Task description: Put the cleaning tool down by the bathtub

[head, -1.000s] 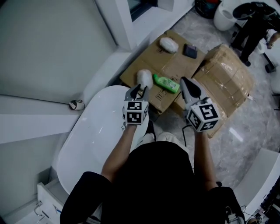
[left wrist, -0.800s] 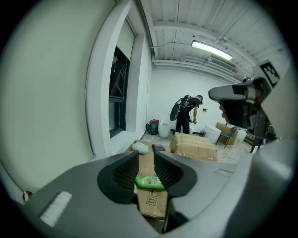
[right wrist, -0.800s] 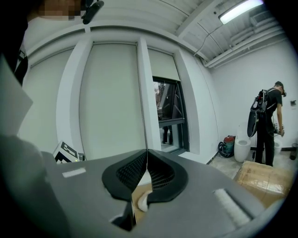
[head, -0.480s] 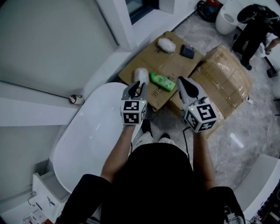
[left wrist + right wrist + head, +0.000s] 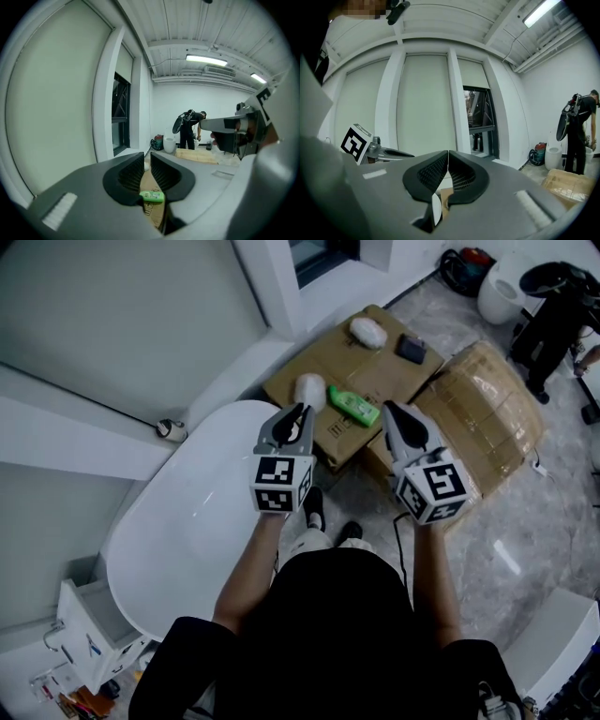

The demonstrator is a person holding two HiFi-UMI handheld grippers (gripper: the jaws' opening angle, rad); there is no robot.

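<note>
The cleaning tool, a white rounded pad, lies on flattened cardboard beside the end of the white bathtub. My left gripper hovers just short of it, over the tub's rim. Its jaws are closing, and a narrow gap remains with nothing in it. In the left gripper view a green bottle shows through the gap lower down. My right gripper is held level to the right, shut and empty, pads touching at the tips.
On the cardboard also lie the green bottle, a second white pad and a small dark object. A wrapped box stands at the right. A person bends over at the far right. A wall and window frame rise behind.
My left gripper has drawn slightly back from the white tool, which stays on the cardboard. The head view has shifted, and the right gripper keeps its place.
</note>
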